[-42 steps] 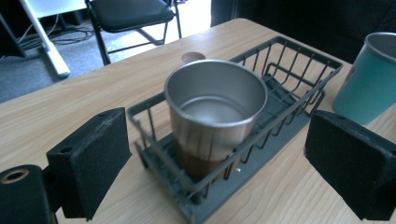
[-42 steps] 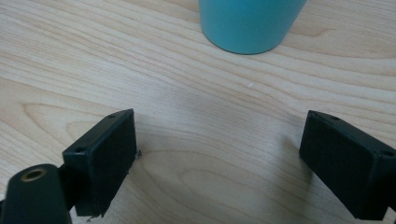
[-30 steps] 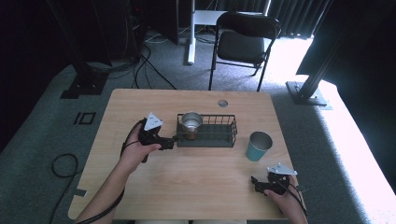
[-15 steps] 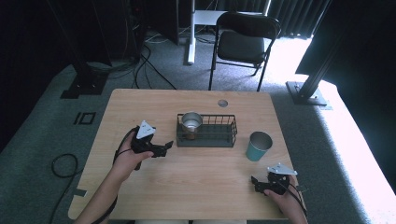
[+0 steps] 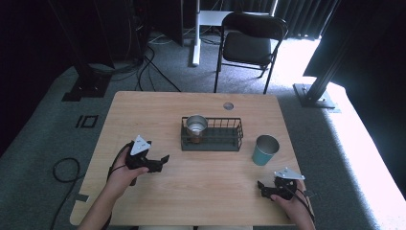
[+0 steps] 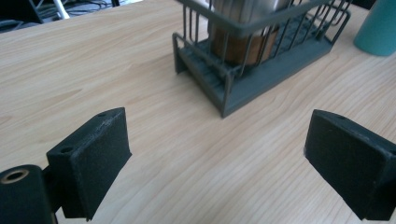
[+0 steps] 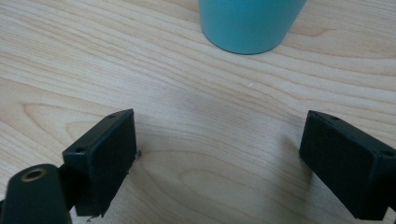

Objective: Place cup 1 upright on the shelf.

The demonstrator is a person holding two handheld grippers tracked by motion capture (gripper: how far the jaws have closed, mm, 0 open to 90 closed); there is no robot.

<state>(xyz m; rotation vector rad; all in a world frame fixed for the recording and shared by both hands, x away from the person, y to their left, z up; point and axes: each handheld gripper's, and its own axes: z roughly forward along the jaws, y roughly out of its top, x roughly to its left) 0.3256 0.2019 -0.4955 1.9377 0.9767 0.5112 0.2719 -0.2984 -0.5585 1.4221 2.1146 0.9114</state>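
From above, the left gripper (image 5: 160, 162) hangs over the tabletop (image 5: 206, 191) near the wire basket (image 5: 211, 135), which holds a metal cup (image 5: 196, 125) at its left end; the right gripper (image 5: 263, 188) sits near the teal cup (image 5: 265, 149). Along the left gripper's jaws, spread and empty, the basket stands ahead. Along the right gripper's jaws, also spread and empty, the teal cup stands just ahead.

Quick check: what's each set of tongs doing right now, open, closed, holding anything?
Left tongs: open, holding nothing, over bare table near the wire basket.
Right tongs: open, holding nothing, facing the teal cup.
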